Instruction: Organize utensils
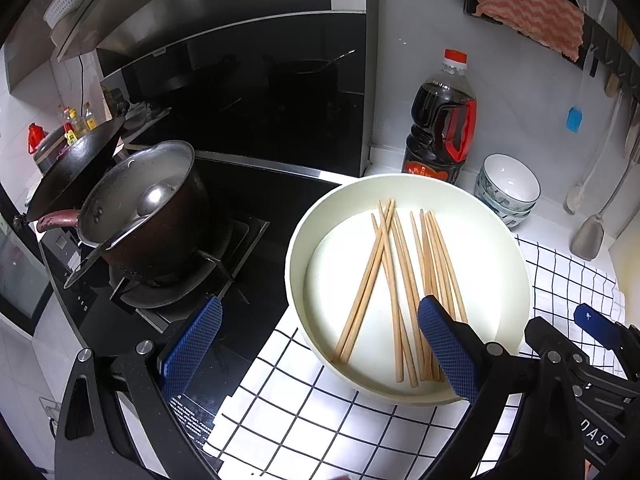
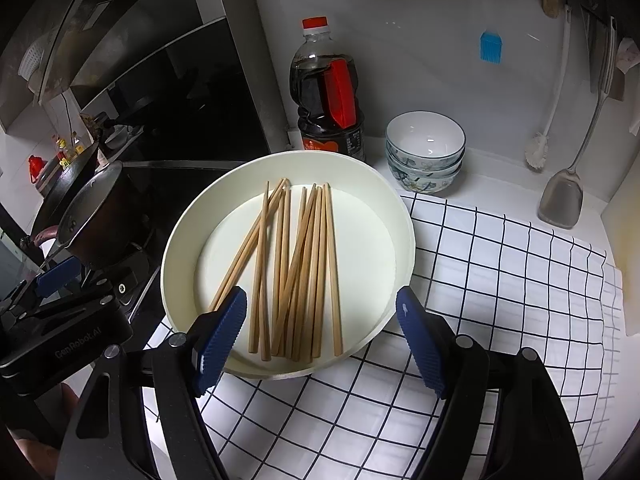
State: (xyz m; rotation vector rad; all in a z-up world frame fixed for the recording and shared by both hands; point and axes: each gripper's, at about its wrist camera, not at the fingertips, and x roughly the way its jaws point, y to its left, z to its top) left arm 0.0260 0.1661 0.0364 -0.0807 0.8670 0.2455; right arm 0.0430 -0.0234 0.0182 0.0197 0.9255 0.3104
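Both grippers, left (image 1: 320,344) and right (image 2: 322,336), were wide apart, so I'd pinch one chopstick (image 2: 332,272) near the pan's (image 2: 176,248) front rim.

White tiled wall (image 2: 420,60), black range hood (image 1: 224,12), checked cloth (image 2: 500,280) on counter

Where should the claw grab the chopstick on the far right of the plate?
Probably near its middle, coming straight down from above. That chopstick lies flat in the plate, slightly apart from the other chopsticks, so there is room for a finger on each side. The open right claw hangs over the plate's near rim, which blocks a sideways approach.
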